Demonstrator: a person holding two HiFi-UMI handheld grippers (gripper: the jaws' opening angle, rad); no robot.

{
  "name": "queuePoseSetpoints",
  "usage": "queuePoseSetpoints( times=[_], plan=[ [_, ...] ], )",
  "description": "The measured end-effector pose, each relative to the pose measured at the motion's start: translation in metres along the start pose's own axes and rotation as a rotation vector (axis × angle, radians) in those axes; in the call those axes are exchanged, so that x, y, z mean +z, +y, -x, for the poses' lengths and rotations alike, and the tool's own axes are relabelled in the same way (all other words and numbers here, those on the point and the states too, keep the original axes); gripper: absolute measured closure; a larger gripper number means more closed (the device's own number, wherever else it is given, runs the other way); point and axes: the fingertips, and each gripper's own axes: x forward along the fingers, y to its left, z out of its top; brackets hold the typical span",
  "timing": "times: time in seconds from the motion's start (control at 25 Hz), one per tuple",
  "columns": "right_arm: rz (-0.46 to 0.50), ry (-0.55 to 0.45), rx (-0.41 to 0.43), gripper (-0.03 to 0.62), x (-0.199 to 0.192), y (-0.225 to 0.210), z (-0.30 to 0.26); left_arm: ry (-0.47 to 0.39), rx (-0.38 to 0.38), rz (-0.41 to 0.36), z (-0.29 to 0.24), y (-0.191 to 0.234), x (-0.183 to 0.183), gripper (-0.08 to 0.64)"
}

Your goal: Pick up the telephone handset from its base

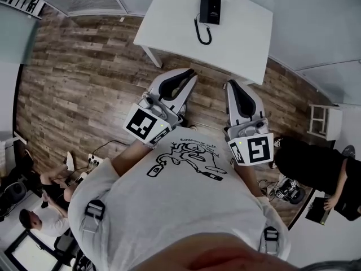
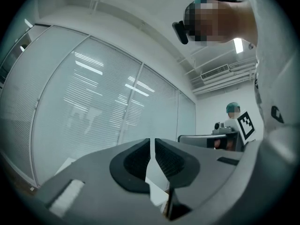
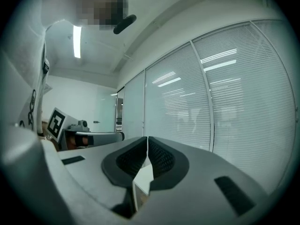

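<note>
Far up in the head view: a black telephone handset (image 1: 203,9) lying on its black base (image 1: 215,10), hard to tell apart at this size. A dark coiled cord (image 1: 203,34) looping down from the near left corner. All of it on a white table (image 1: 169,30), toward the far edge.

Well apart from it, over the wood floor (image 1: 84,78): the left gripper (image 1: 189,73) and the right gripper (image 1: 231,84), side by side, both aimed toward the table and touching neither it nor the telephone. Handset straight ahead, roughly between the two lines of aim. Only the near, bare stretch of tabletop between the grippers and the phone.

In the left gripper view, jaws together with just a thin seam between the ribbed pads (image 2: 137,159), nothing caught in them. In the right gripper view, the same: jaws met, empty.

Around: a seated person (image 1: 42,219) at lower left, another person in black (image 1: 316,162) at right, a white stool (image 1: 323,120) beyond, and a power strip (image 1: 93,161) on the floor. Glass walls with blinds (image 2: 93,107) ahead in both gripper views.
</note>
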Motion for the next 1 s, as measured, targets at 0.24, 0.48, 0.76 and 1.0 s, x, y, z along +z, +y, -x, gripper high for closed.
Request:
queuePoseSetpoints(
  times=[0.24,0.48,0.76,1.0],
  plan=[
    [-0.003,0.021,-0.003,0.584,0.000,0.006,-0.053,0.010,-0.011,-0.002,-0.006,0.057,0.008,0.531],
    [-0.020,0.045,-0.028,0.584,-0.010,-0.003,-0.078,0.023,-0.023,0.028,-0.017,0.084,0.002,0.531],
    [-0.031,0.054,-0.037,0.584,-0.017,-0.027,-0.101,0.037,-0.030,0.041,-0.042,0.102,-0.006,0.531],
    [-0.026,0.033,-0.044,0.584,-0.012,-0.062,-0.116,0.036,-0.027,0.028,-0.077,0.112,-0.005,0.531]
  ],
)
